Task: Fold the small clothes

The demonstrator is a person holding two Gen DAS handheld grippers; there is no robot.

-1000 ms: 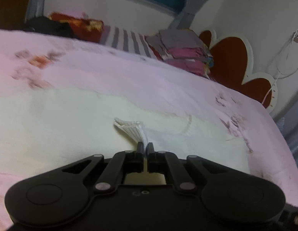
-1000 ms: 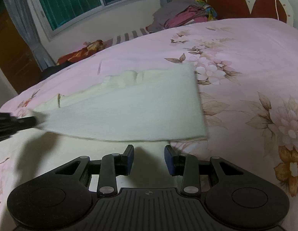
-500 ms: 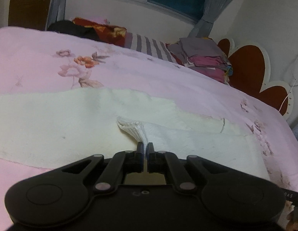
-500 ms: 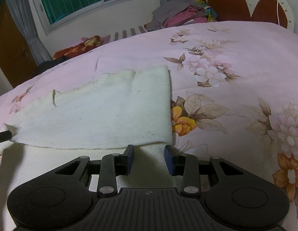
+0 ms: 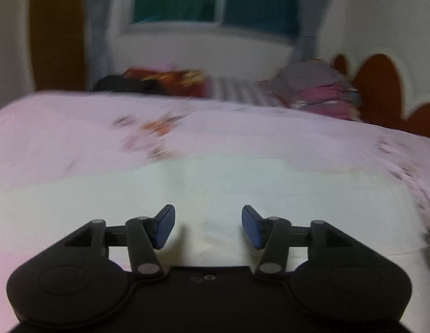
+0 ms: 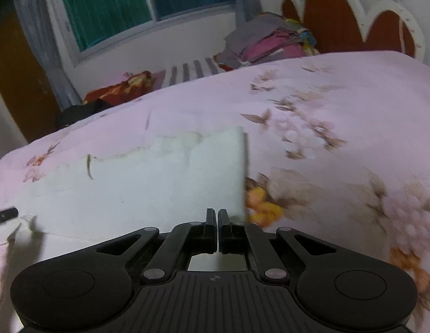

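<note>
The left gripper point(image 5: 206, 227) stands wide open, empty; the right gripper point(image 6: 217, 222) jaws are pressed together at the cream cloth point(image 6: 159, 183) edge, so a pull may undo the fold.

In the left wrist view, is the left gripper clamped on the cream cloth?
No, the left gripper is open, its two fingers spread wide apart above the cream cloth, with nothing between them.

Cream garment point(image 6: 148, 191): pale knit cloth, folded over itself, lying flat on bed. Fills centre-left of right wrist frame, straight right edge at frame centre. In left wrist view point(image 5: 209, 191) spans lower middle, blurred.
</note>
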